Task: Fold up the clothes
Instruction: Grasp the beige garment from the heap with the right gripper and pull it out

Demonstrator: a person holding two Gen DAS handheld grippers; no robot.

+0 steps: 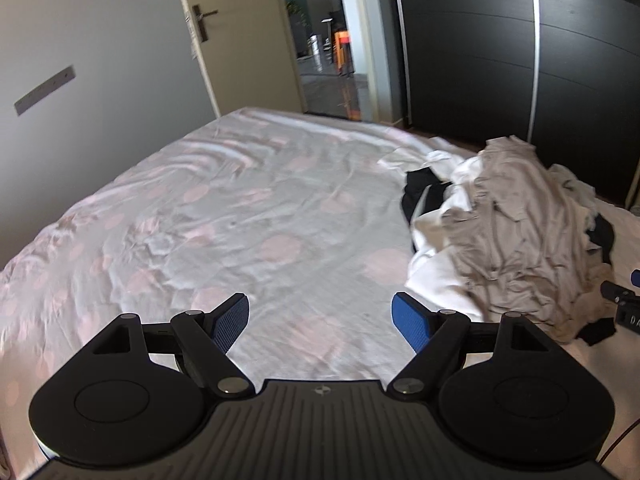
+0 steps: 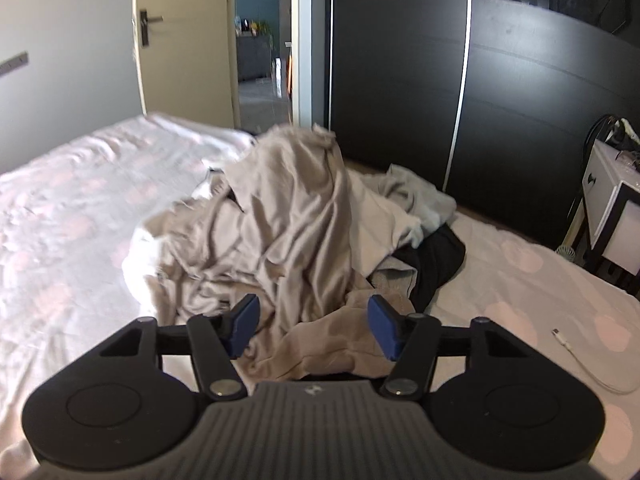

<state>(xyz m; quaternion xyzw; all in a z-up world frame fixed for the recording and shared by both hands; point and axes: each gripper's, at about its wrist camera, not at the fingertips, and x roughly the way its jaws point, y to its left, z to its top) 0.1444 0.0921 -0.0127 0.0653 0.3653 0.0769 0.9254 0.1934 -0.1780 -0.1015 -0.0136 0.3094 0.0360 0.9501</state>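
A heap of clothes lies on the right part of the bed. On top is a crumpled beige garment (image 1: 516, 232) (image 2: 296, 220), with a white garment (image 1: 432, 256) and a black one (image 1: 420, 196) (image 2: 436, 260) under it. My left gripper (image 1: 320, 320) is open over the bare pink-spotted sheet (image 1: 240, 200), left of the heap, with nothing between its blue pads. My right gripper (image 2: 314, 326) hovers at the near edge of the heap. Its jaws stand apart, a fold of the beige garment lies between and below them, and the pads do not press on it.
Dark sliding wardrobe doors (image 2: 400, 60) stand just beyond the bed. An open door (image 1: 240, 40) and doorway are at the far end. A white cable (image 2: 580, 360) lies on the sheet to the right. A white bedside cabinet (image 2: 612, 208) stands at the far right.
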